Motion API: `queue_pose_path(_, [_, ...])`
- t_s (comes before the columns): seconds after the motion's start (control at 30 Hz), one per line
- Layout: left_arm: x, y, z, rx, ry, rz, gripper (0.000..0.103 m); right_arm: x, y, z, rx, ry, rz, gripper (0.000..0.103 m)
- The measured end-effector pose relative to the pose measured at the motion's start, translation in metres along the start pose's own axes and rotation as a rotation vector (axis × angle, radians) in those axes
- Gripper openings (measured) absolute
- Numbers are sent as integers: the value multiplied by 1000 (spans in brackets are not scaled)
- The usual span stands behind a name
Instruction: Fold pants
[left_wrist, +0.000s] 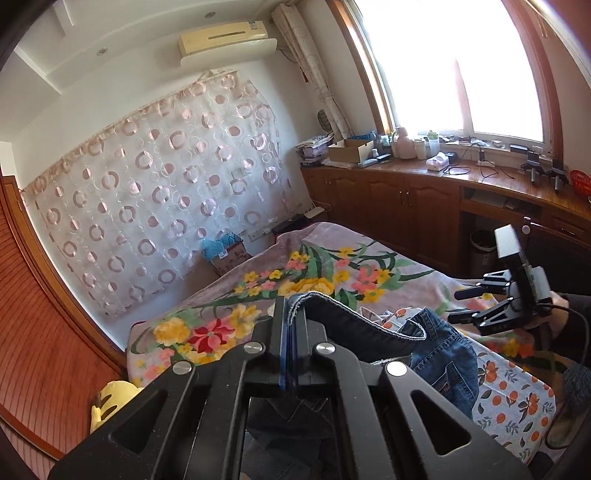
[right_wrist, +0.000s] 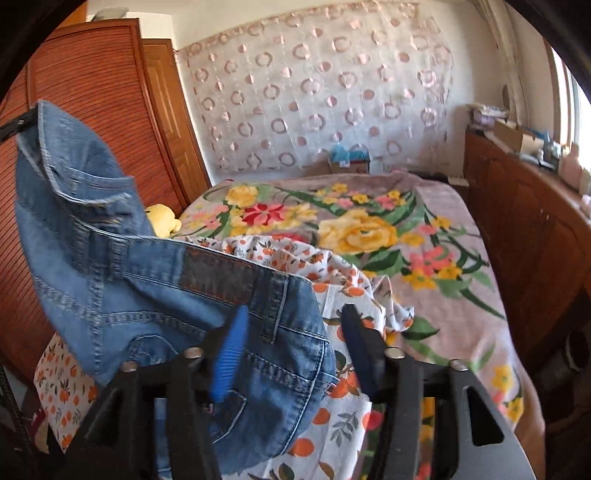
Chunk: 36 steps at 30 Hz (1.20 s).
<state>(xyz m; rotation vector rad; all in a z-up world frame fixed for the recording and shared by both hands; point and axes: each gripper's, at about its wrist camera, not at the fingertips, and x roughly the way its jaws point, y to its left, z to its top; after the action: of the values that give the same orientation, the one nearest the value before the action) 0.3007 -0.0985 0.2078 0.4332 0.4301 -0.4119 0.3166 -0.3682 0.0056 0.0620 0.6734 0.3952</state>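
Observation:
Blue denim pants (left_wrist: 436, 354) hang over the bed. My left gripper (left_wrist: 291, 306) is shut on the pants' waistband edge and holds it up. In the right wrist view the pants (right_wrist: 147, 280) drape from the upper left, where the left gripper (right_wrist: 14, 125) pinches them, down across my right gripper. My right gripper (right_wrist: 291, 321) is open, its jaws wide apart around the waistband corner, the blue pad (right_wrist: 231, 350) against the denim. The right gripper also shows in the left wrist view (left_wrist: 465, 304), open, at the right of the pants.
The bed has a floral blanket (right_wrist: 369, 229) and a white orange-print sheet (right_wrist: 343, 406) under the pants. A yellow plush toy (right_wrist: 162, 219) lies at the bed's left edge by the wooden wardrobe (right_wrist: 92, 110). A wooden cabinet (left_wrist: 406, 199) with clutter runs under the window.

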Motion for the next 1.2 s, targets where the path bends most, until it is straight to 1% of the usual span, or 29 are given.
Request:
queue_pose_path(0.13, [5,2,-2,1,4,4,2,29,-11,8,33,66,37,63])
queue_pose_path(0.23, [11,8,-6,-4,13,5,2,52,-18,12,66,116,91,63])
queue_pose_path(0.37, [18,12,-9,-16,21,13,2,61,-28,16,82,144,99,63])
queue_pose_path(0.4, [19,13,-10,-21,22,15,2,60,-28,17,85,144,105,60])
queue_pose_path(0.43, [19,13,-10,-23,23,14,2,58,-28,18,84,144,116,46])
queue_pose_path(0.47, [19,14,-9,-23,21,16,2,54,-28,18,79,144,127,28])
queue_pose_path(0.5, [20,14,-8,-24,20,17,2,48,-25,20,68,138,132,19])
queue_pose_path(0.53, [21,14,-6,-25,19,17,2,43,-23,23,51,125,120,13])
queue_pose_path(0.57, [21,15,-6,-28,16,18,2,33,-21,25,28,107,96,11])
queue_pose_path(0.63, [21,12,1,-31,7,20,2,11,-20,35,14,40,55,10])
queue_pose_path(0.7, [19,10,10,-33,-13,25,2,-22,-24,52,32,-46,34,10])
queue_pose_path(0.77, [17,9,26,-36,-39,27,2,-59,-30,72,41,-141,-4,9])
queue_pose_path(0.87, [12,7,60,-34,-94,33,2,-121,-40,103,34,-267,-82,9])
queue_pose_path(0.97, [2,9,104,-50,-164,42,2,-190,-48,130,24,-374,-171,9])
queue_pose_path(1.03, [-8,10,135,-65,-211,35,2,-227,-48,142,12,-421,-215,9])
queue_pose_path(1.13, [-29,6,169,-78,-275,25,2,-279,-38,155,-30,-474,-280,9])
queue_pose_path(1.2, [-45,3,179,-81,-310,14,2,-303,-23,158,-69,-495,-305,9])
